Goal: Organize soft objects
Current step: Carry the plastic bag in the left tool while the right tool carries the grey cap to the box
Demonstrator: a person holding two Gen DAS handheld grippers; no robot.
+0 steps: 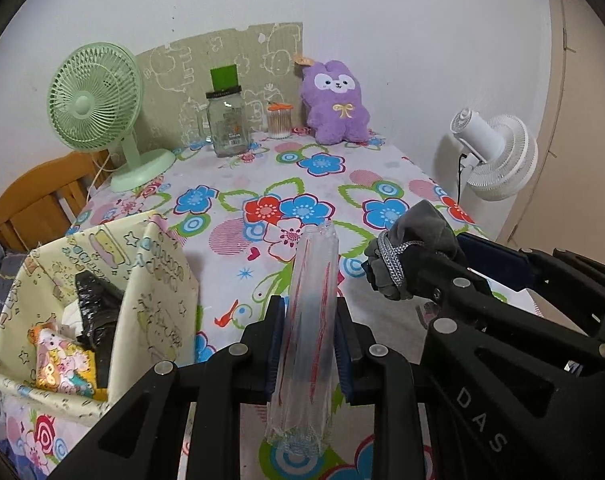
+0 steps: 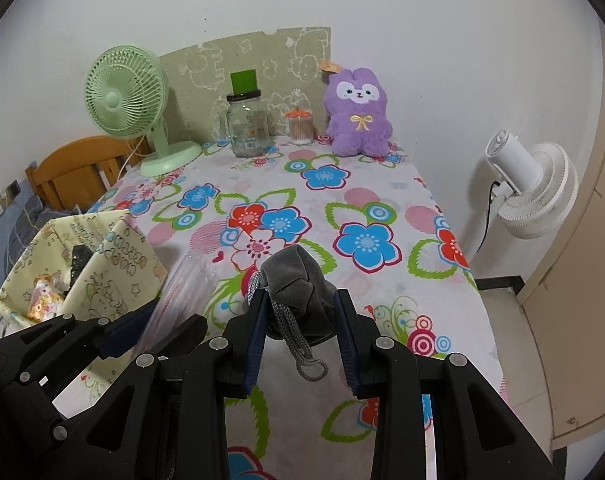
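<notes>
Grey drawstring pouch [image 2: 298,292] clamped in right claw [image 2: 302,320], clear plastic bag [image 1: 310,320] squeezed in left claw [image 1: 308,344]; I'd swing both over the fabric bin [image 1: 158,280] at the worktop's left edge before letting go.

Right gripper [image 2: 302,320] clamped on grey drawstring pouch [image 2: 298,292], pouch held above floral tablecloth [image 2: 374,208], grey cord loop hanging below between blue pads; left gripper [image 2: 158,328] at lower left, gripping clear plastic wrapper [image 2: 190,280] with red stripes; cream fabric basket [image 2: 114,256] at left table edge, black item and colourful packet inside; far end by wall: green fan [image 2: 126,96], glass jar [image 2: 246,128], cotton-swab tub [image 2: 300,128], purple plush bunny [image 2: 358,112]; white fan [image 2: 534,188] right of table.
</notes>
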